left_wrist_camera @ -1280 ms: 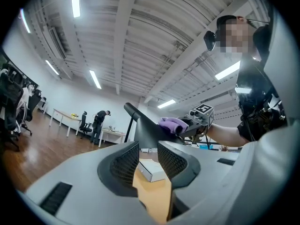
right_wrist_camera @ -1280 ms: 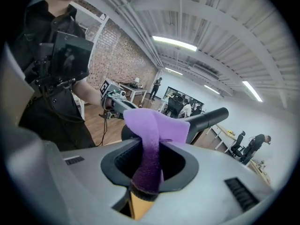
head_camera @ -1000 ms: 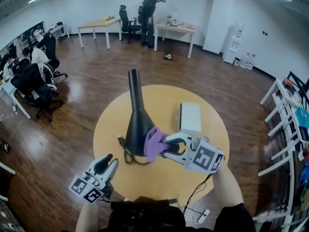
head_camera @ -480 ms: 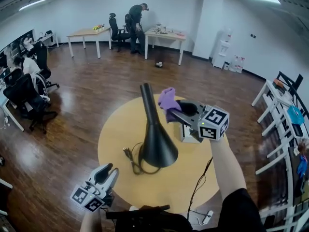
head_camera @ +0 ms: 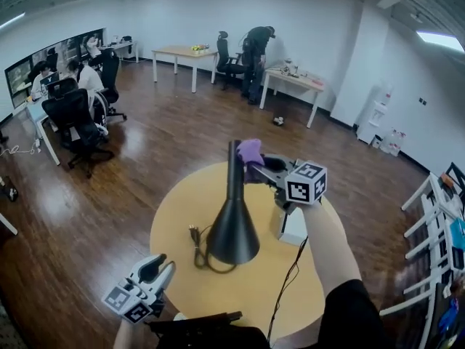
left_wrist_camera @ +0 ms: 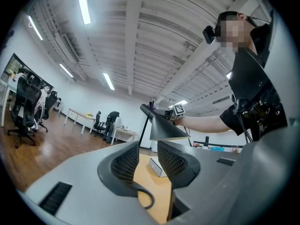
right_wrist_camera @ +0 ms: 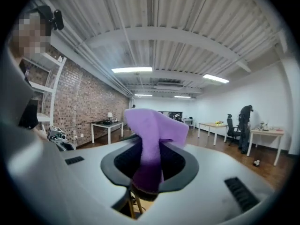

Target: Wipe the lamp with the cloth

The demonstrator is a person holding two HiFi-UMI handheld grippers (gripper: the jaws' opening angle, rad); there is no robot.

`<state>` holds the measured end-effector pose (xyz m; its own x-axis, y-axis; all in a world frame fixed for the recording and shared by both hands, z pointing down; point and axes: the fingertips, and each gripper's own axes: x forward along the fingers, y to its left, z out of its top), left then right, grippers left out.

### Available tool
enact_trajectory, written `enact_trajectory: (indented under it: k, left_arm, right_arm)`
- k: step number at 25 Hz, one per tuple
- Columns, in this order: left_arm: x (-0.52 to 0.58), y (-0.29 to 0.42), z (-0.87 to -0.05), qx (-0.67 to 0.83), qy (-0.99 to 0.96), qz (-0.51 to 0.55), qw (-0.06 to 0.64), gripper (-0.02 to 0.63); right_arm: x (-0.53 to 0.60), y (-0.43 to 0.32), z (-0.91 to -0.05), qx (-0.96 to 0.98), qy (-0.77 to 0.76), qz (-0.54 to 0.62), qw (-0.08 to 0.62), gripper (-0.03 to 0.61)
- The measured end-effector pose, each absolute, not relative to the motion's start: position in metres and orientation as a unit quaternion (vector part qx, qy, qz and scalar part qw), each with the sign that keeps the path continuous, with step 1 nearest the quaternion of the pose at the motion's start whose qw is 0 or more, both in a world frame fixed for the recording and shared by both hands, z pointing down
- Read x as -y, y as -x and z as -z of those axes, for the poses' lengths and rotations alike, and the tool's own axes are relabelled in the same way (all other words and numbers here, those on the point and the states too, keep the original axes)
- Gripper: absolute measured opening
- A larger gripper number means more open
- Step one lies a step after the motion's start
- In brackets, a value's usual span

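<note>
One black lamp (head_camera: 232, 227), one purple cloth (head_camera: 251, 151), one white box (head_camera: 293, 227) and one black power cord (head_camera: 197, 244) were counted on or over a single round table (head_camera: 182, 286). Two grippers were counted, the left gripper (head_camera: 158, 265) and the right gripper (head_camera: 259, 167), each with two jaws. Farther back, two pale-topped desks, the left desk (head_camera: 178, 50) and the right desk (head_camera: 296, 81), one standing person (head_camera: 256, 49) and one water dispenser (head_camera: 372, 118) were counted, while the office chairs and the seated people at the left were too small to be numbered with certainty.
</note>
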<state>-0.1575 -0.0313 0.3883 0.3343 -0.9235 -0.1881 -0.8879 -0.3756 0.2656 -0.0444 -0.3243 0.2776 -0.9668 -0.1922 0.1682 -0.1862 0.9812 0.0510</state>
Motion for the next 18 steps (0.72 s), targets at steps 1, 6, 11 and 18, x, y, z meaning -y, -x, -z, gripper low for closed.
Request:
enact_trajectory:
  k: [1, 6, 11, 18]
  left_arm:
    - [0.027, 0.151, -0.388, 0.561, -0.811, 0.156, 0.055, 0.117]
    - [0.004, 0.125, -0.391, 0.579, -0.798, 0.155, 0.062, 0.117]
    - [-0.007, 0.115, -0.391, 0.587, -0.792, 0.155, 0.062, 0.117]
    - [-0.01, 0.101, -0.393, 0.581, -0.796, 0.155, 0.064, 0.117]
  right_arm:
    - [0.322, 0.045, -0.277, 0.994, -0.075, 0.01, 0.081, 0.098]
    - [0.284, 0.043, -0.289, 0.994, 0.024, 0.009, 0.103, 0.098]
    - [0.24, 0.031, -0.319, 0.982, 0.101, 0.03, 0.159, 0.098]
    - [0.209, -0.001, -0.355, 0.973, 0.132, 0.011, 0.189, 0.098]
